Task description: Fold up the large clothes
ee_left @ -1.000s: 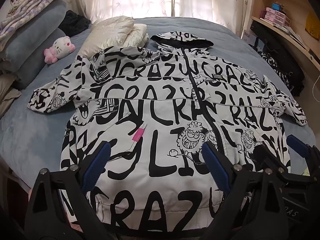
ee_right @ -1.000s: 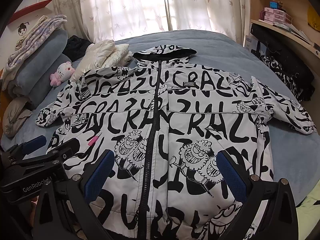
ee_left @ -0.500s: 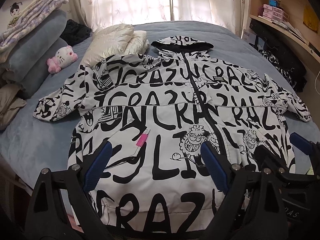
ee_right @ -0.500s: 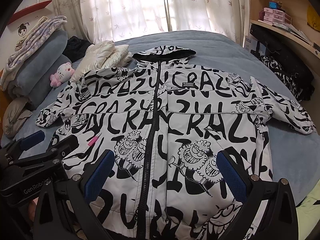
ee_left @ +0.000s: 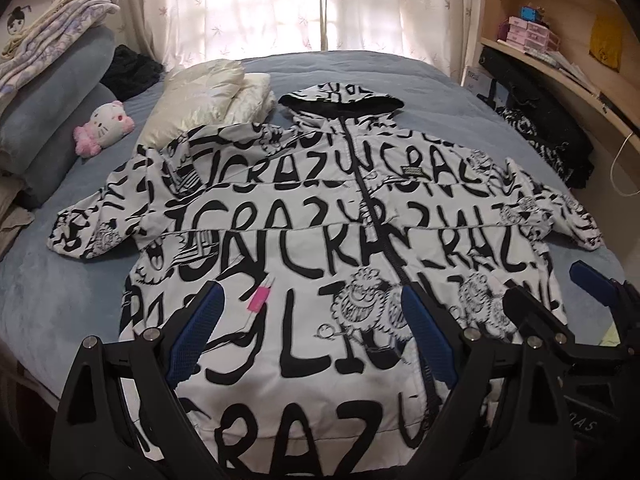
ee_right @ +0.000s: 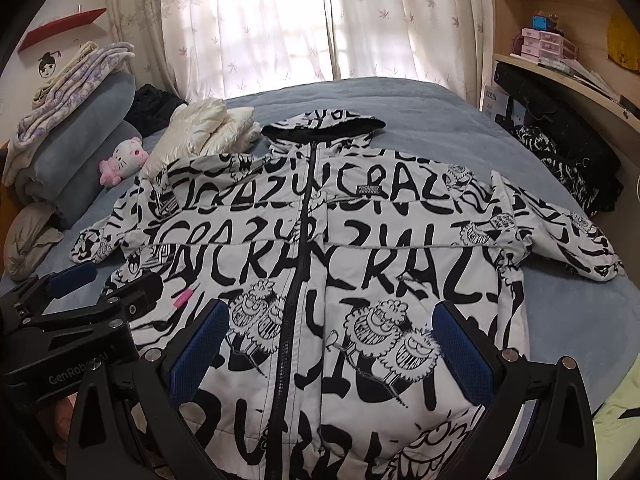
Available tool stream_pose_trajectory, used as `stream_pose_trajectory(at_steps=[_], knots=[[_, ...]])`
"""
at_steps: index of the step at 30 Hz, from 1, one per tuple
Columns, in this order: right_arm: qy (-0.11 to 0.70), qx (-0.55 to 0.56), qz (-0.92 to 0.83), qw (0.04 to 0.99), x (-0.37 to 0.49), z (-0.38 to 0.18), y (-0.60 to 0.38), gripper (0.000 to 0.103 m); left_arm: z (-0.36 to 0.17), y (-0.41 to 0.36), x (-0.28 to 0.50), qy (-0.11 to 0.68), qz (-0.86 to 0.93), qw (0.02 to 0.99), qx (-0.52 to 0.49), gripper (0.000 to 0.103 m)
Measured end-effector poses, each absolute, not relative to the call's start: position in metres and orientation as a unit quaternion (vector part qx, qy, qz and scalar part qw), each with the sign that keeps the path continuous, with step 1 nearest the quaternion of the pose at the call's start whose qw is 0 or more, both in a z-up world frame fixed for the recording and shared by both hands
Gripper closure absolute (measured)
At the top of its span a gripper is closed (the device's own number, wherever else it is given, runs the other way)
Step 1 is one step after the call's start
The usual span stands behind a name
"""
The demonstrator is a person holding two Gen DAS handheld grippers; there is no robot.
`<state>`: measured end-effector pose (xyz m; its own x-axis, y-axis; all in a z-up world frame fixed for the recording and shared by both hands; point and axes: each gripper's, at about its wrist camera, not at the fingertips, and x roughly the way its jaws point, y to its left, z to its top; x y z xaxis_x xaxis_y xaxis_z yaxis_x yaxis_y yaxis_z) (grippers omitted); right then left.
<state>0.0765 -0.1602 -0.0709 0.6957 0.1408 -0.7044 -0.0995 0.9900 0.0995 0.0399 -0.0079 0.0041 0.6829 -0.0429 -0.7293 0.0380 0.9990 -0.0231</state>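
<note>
A large white hooded jacket [ee_left: 320, 240] with black "CRAZY" lettering lies flat, front up and zipped, on the blue bed; it also shows in the right wrist view [ee_right: 360, 248]. Both sleeves are spread out sideways. My left gripper [ee_left: 310, 320] is open and empty, hovering above the jacket's lower left part near a pink tag [ee_left: 258, 298]. My right gripper [ee_right: 330, 332] is open and empty above the lower hem, right of the zip. Each gripper appears in the other's view: the right [ee_left: 560, 304], the left [ee_right: 96, 280].
A cream puffy garment [ee_left: 208, 96] and a pink-white plush toy [ee_left: 104, 124] lie at the far left of the bed [ee_left: 440, 92]. Stacked grey cushions and folded blankets [ee_left: 48, 92] stand left. A wooden shelf [ee_left: 560, 64] and dark clothes [ee_left: 540, 128] are right.
Both grippers have drawn slightly back and up from the jacket, so it appears a little farther away. The jacket has not moved. Both grippers stay open.
</note>
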Motion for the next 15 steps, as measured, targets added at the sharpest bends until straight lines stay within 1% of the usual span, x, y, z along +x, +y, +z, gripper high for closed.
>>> stream_pose_trajectory(at_steps=[5,15], knots=[[0.368,0.035,0.066,0.927,0.083,-0.048,-0.171,0.0,0.02,-0.013,0.05,0.392,-0.044,0.919,-0.016,0.013],[0.325,0.048,0.052,0.943,0.119,0.02,-0.223,0.0,0.079,-0.039,0.084,0.323,-0.036,0.946,0.012,0.013]])
